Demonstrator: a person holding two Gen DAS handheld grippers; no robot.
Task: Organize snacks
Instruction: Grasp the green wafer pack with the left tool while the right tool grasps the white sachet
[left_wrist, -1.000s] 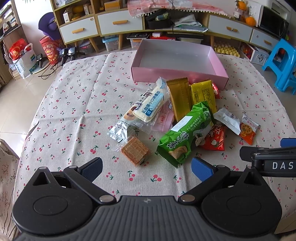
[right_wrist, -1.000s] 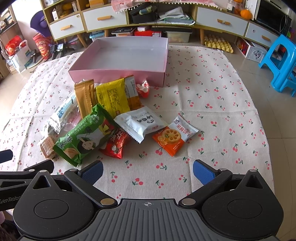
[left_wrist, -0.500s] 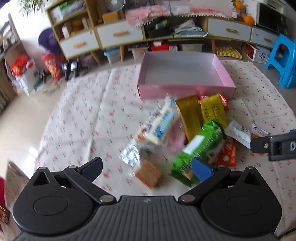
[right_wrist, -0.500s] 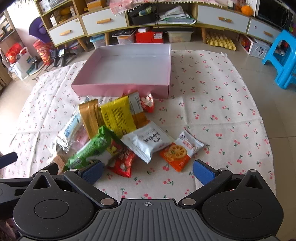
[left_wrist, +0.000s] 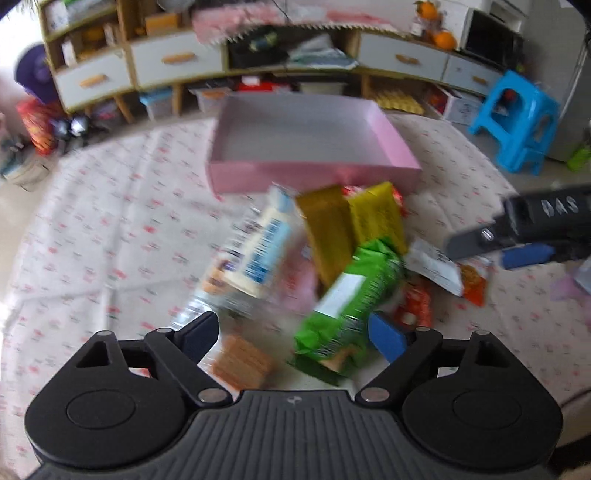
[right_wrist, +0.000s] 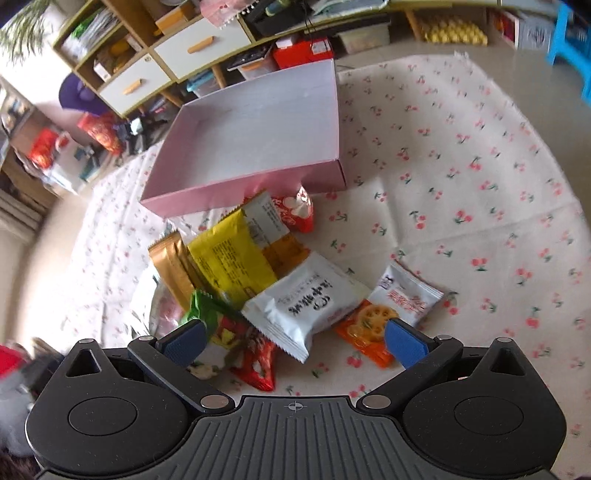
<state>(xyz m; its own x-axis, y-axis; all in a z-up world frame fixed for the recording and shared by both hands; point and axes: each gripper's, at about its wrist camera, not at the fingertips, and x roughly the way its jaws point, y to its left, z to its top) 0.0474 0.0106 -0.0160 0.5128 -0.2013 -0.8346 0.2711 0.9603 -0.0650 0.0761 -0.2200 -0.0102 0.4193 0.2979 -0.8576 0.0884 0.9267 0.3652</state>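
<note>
**A:** What had changed over that last second?

**B:** Both grippers had closed in on the snack pile. The left gripper (left_wrist: 293, 332) had dropped lower and nearer; its view was smeared with motion. The green packet (left_wrist: 349, 295) that had lain well ahead now sat just ahead of its right finger, and the wafer biscuit (left_wrist: 242, 360) lay between its fingers.

**A:** And the other?

**B:** The right gripper (right_wrist: 295, 338) had tilted and come forward. The white packet (right_wrist: 306, 306) lay directly ahead between its fingers, with the orange lotus-root packet (right_wrist: 373, 325) just inside the right finger.

**A:** Was either holding anything?

**B:** No. Both sets of jaws stood wide apart and empty.

**A:** And the pink box (right_wrist: 258, 122)?

**B:** Beyond the pile, farther ahead of both grippers, with nothing in it as far as I could see. No snack had shifted.

**A:** So where did the task stand?

**B:** My judgement: barely begun, with each gripper lining up a first pick, probably the white packet on the right.
</note>
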